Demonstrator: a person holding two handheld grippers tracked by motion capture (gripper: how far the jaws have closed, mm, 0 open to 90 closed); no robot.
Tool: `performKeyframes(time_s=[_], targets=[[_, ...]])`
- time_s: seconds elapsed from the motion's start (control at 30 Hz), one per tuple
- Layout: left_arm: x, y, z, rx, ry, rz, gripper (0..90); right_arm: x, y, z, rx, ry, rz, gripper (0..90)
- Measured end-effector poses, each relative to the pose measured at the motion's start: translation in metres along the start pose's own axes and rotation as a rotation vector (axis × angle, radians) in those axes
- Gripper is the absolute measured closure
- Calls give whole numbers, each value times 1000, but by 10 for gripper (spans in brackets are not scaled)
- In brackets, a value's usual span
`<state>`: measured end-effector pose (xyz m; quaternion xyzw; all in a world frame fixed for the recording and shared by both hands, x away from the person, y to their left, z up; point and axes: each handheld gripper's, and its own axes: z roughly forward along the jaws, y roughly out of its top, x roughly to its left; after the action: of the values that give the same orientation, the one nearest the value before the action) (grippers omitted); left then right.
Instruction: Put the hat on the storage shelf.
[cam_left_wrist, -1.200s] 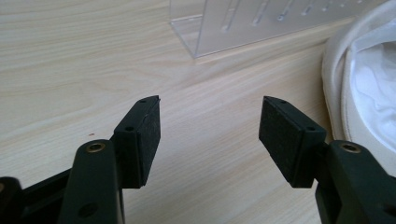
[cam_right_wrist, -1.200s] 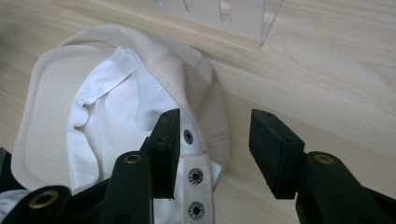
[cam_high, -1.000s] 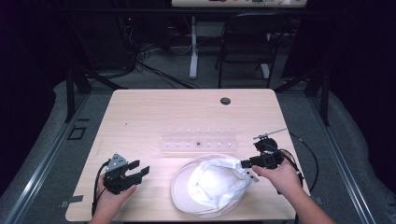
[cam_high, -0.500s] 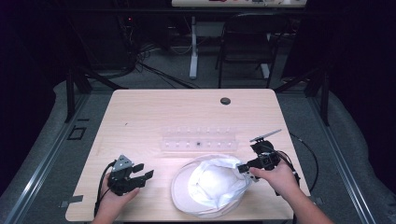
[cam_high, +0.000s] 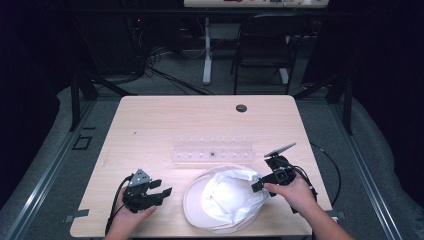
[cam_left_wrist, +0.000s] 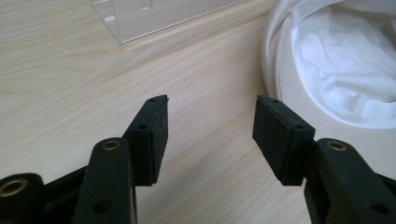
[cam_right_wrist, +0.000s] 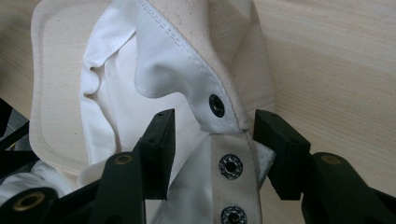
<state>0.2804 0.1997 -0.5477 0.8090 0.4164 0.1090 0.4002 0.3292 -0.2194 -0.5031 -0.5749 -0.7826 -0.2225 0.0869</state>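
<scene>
A cream cap (cam_high: 225, 200) with white lining lies upside down near the table's front edge. My left gripper (cam_high: 162, 192) rests on the table left of it. Its jaws have just been opening and stand open over bare wood (cam_left_wrist: 210, 126), with the cap's brim (cam_left_wrist: 280, 70) to their right. My right gripper (cam_high: 256, 187) is at the cap's right edge. Its jaws (cam_right_wrist: 212, 135) have just been opening and sit on either side of the cap's snap strap (cam_right_wrist: 231, 163); the left pad stands clear of the cloth.
A clear plastic rack (cam_high: 212, 150) lies across the table just behind the cap, its corner also in the left gripper view (cam_left_wrist: 154, 14). A black round grommet (cam_high: 241, 108) sits near the far edge. A cable (cam_high: 330, 165) trails off the table's right side.
My left gripper has shifted a little to the right, toward the cap. My right gripper stays at the cap's right edge.
</scene>
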Motion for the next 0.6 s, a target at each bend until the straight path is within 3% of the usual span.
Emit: performKeyframes(time_s=[0.17, 0.2, 0.23, 0.33, 0.43, 0.47, 0.6], targets=[[-5, 0, 3, 12, -5, 19, 460, 2, 3, -15, -14, 45, 13, 550], [-6, 0, 3, 14, -6, 21, 460, 3, 3, -16, -30, 56, 31, 562], [-7, 0, 4, 16, -4, 25, 460, 4, 5, -22, -12, 82, 34, 590], [-8, 0, 5, 19, -4, 29, 460, 6, 5, -24, -24, 98, 65, 621], [-9, 0, 5, 19, -1, 36, 460, 6, 6, -27, -18, 98, 61, 701], [-9, 0, 6, 20, 0, 36, 460, 9, 6, -28, -25, 73, 72, 757], [-8, 0, 6, 21, 2, 35, 461, 10, 7, -27, -11, 52, 56, 786]])
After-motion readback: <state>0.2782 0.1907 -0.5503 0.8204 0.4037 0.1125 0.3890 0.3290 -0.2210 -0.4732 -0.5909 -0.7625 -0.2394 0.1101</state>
